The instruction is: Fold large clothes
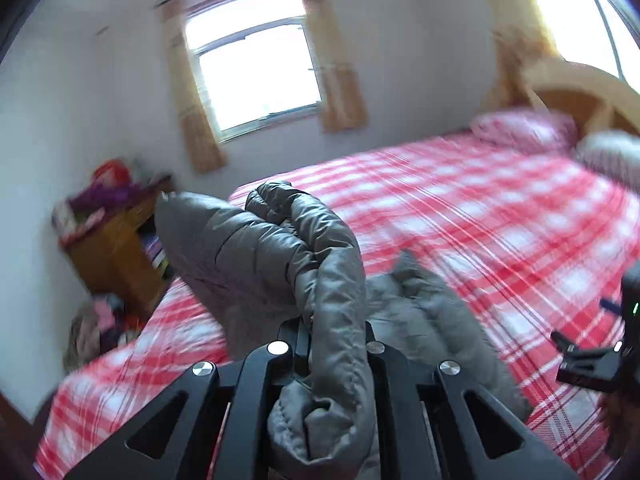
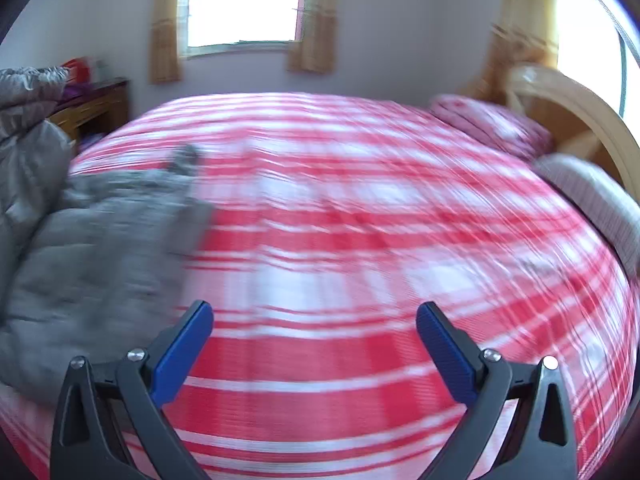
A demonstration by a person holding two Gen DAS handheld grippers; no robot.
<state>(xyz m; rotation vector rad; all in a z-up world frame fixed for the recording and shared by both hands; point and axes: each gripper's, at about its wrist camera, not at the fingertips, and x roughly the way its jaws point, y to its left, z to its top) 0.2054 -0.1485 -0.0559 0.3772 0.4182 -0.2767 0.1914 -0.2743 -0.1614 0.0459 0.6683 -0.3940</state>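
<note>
Grey padded jacket (image 1: 332, 288) clamped lengthwise in left gripper (image 1: 332, 344), rest trailing onto plaid bed (image 1: 480, 208)

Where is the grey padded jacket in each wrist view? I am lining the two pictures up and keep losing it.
Left wrist view: the grey padded jacket fills the lower centre, a fold of it pinched in the left gripper.
Right wrist view: the jacket lies along the left edge, on the bed, clear of the open right gripper.
Shared landmark: the curtained window on the far wall.
</note>
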